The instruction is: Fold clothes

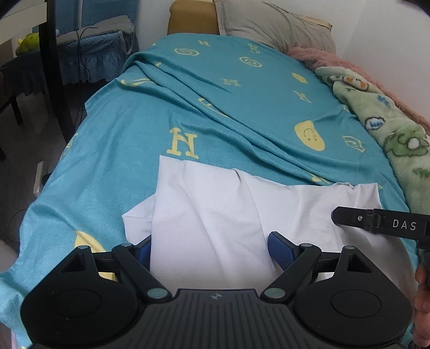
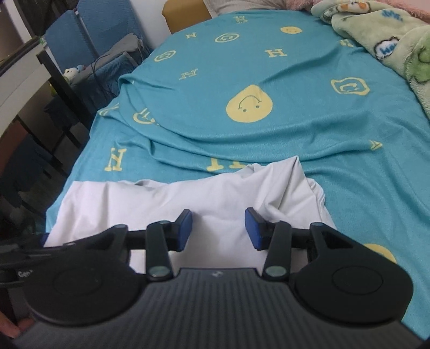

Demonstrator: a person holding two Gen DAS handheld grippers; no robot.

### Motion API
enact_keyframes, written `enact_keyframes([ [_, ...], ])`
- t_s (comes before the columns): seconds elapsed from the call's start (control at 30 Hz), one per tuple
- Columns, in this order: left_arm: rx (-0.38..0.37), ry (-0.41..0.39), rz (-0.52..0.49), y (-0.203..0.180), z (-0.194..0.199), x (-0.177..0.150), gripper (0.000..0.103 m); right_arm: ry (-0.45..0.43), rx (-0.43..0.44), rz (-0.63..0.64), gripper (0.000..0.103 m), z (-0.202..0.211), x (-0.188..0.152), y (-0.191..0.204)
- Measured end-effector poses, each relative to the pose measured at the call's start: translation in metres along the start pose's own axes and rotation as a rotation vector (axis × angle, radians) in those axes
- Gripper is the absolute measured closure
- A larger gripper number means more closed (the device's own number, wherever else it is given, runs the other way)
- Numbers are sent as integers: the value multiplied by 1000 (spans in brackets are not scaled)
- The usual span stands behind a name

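A white garment point(image 1: 215, 214) lies partly folded and creased on the teal blanket point(image 1: 188, 112) at the bed's near end. In the left wrist view, my left gripper point(image 1: 212, 249) is open wide just above it. Its blue pads point(image 1: 282, 251) straddle a folded section of cloth, and the left pad is half hidden behind the fold's edge. My right gripper point(image 2: 219, 228) is open over the same white garment point(image 2: 161, 198), its pads apart and nothing pinched between them. A bunched ridge of cloth rises beyond its right pad.
A green plush blanket point(image 1: 389, 128) and a grey pillow point(image 1: 276, 24) lie along the bed's right side and head. Left of the bed stand a dark table leg point(image 1: 53, 67) and a blue chair point(image 1: 91, 56). A hand point(image 1: 422, 308) shows at the right edge.
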State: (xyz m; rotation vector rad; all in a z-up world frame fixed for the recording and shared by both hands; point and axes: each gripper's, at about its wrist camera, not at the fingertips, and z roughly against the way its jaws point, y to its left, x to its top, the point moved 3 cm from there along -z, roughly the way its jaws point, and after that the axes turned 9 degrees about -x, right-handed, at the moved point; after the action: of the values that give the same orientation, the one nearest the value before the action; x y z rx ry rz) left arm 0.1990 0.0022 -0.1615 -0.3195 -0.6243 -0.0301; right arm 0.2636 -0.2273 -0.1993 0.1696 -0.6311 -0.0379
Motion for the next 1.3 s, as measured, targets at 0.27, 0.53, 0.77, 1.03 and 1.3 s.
enact_keyframes([
  [0.27, -28, -66, -63, -30, 65, -23, 17, -29, -41, -16, 56, 49, -26, 3],
  [0.53, 20, 51, -29, -26, 58, -44, 15, -8, -49, -53, 57, 75, -53, -2],
  [0.77, -39, 82, 96, -11, 60, -47, 16, 41, -71, -14, 57, 53, -57, -2],
  [1.03, -15, 59, 174, -30, 102, -54, 13, 45, -39, -89, 57, 54, -55, -11],
  [1.3, -162, 194, 593, -7, 78, -87, 13, 48, -26, -123, 57, 52, -52, -16],
])
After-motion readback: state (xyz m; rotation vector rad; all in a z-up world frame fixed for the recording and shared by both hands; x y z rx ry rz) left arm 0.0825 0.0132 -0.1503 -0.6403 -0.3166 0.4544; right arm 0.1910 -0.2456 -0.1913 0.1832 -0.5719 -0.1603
